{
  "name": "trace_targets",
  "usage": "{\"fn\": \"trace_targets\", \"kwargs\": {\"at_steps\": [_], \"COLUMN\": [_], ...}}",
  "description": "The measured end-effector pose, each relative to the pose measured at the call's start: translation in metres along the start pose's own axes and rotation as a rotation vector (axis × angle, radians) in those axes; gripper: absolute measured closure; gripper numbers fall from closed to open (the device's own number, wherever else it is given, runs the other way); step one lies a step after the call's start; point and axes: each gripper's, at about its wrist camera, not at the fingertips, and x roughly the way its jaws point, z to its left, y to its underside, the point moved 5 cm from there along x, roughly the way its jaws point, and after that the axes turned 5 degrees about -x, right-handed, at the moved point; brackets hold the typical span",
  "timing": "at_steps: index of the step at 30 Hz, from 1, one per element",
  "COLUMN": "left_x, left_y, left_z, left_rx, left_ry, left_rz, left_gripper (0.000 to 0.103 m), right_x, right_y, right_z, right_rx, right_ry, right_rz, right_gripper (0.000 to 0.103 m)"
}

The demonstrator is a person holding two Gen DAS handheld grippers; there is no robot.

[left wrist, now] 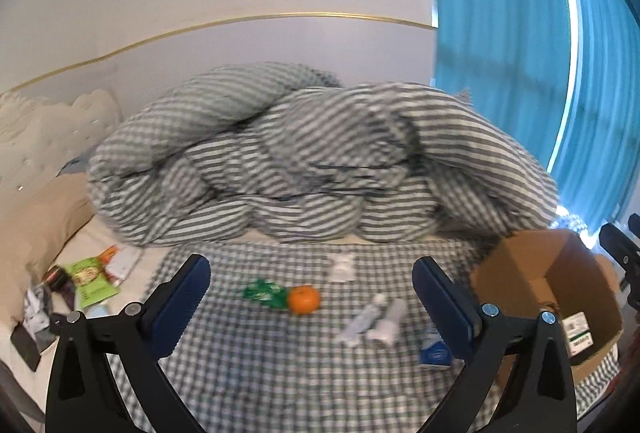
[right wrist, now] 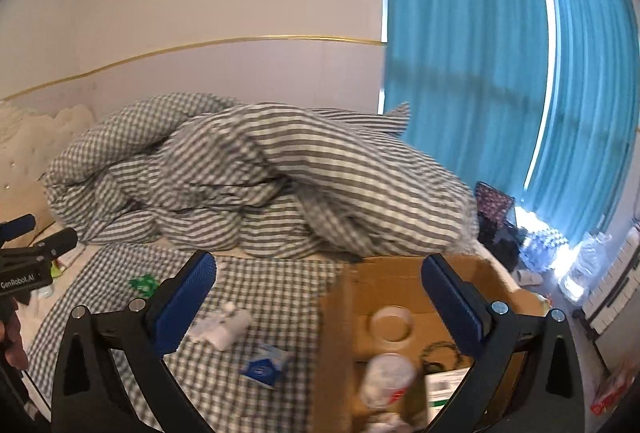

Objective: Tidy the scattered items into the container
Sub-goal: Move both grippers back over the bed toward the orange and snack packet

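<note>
left tongs [left wrist: 312,289] gape wide, empty, facing orange [left wrist: 304,299] and tubes [left wrist: 374,319] on bed [left wrist: 248,361] | right tongs [right wrist: 320,293] wide, empty, above box [right wrist: 336,333], likely between loads | box holds cup [right wrist: 386,379], tape roll [right wrist: 391,323]

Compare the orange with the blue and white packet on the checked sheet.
Shape: the orange is round and plump; the blue and white packet is boxy with flat faces.
Colour: the orange is one plain colour; the packet is blue with white.
Neighbours: the orange lies against a green wrapper; the packet lies alone, nearer the cardboard box.
Shared: both lie loose on the checked sheet, outside the box, and neither gripper holds them.
</note>
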Motion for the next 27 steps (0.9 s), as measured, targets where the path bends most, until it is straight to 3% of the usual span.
{"fn": "trace_targets", "kwargs": {"at_steps": [10, 27], "left_x": [0.002, 0.085], "left_y": [0.004, 0.032], "left_z": [0.094, 0.109], "left_rx": [-0.101, -0.067], "left_ry": [-0.079, -0.117], "left_rz": [0.013, 0.135], "left_gripper": [0.000, 0.000], "right_x": [0.019, 0.100], "right_y": [-0.009, 0.016], "right_z": [0.063, 0.127], "right_rx": [0.011, -0.072], "right_ry": [-0.074, -0.185], "right_rz": [0.024, 0.155], "right_gripper": [0.000, 0.000]}}
